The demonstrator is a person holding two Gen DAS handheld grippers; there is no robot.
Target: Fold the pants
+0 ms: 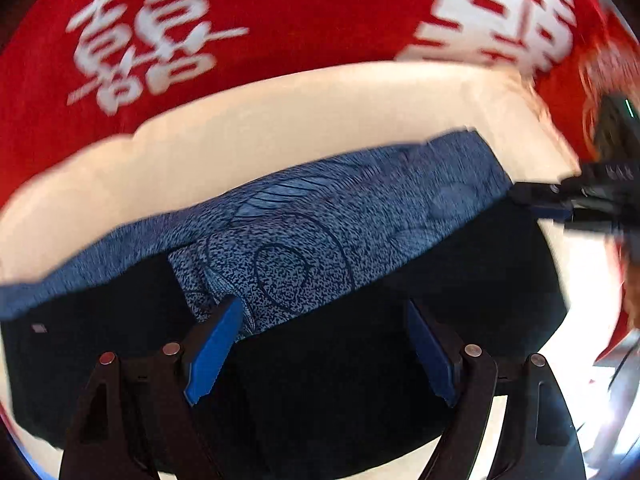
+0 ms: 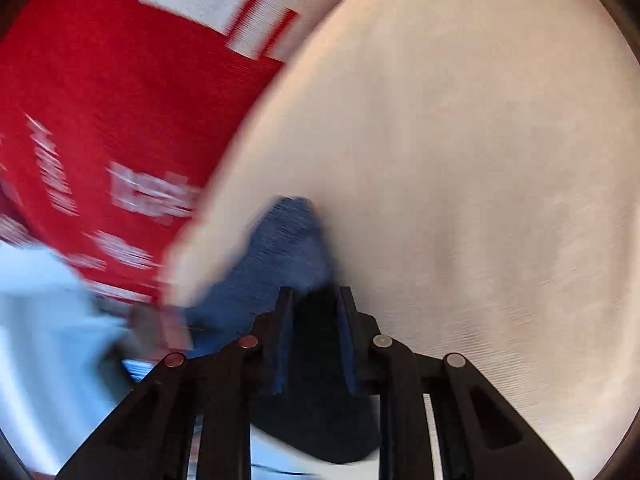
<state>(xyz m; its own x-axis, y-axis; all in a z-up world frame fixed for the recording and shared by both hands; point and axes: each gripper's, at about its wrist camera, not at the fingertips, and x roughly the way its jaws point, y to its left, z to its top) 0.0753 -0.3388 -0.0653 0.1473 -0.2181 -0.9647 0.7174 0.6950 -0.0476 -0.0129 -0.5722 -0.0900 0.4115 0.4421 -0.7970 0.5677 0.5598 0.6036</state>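
Pants (image 1: pixel 320 248): dark, blue patterned inner face showing, lying as a long band across the cream surface (image 1: pixel 280 120). Long axis runs left to right in your left wrist view. The red cloth (image 1: pixel 240 20) with white characters lies past the surface's far edge.

Left tongs (image 1: pixel 324 344): spread wide, nothing between the pads. They hang over the middle of the band, pointing steeply down, with the patterned panel just ahead of the tips. No contact that I can confirm.

Right tongs (image 2: pixel 314 320): narrowly parted, with dark fabric lying between the fingers. The view is motion-blurred; the cloth fills the gap, so I read it as a pinch on the pants. The left view shows them at the band's right end, near the surface's right edge.

Judgement: the fold turns on the long axis. Your right hand has the right end; your left is nearer the midline and the free left end. To fold end over end, the right end would travel along the band toward the left. Your left tongs look placed to pin the crease, but they must come down first.

Risk: a thin pinch may slip.
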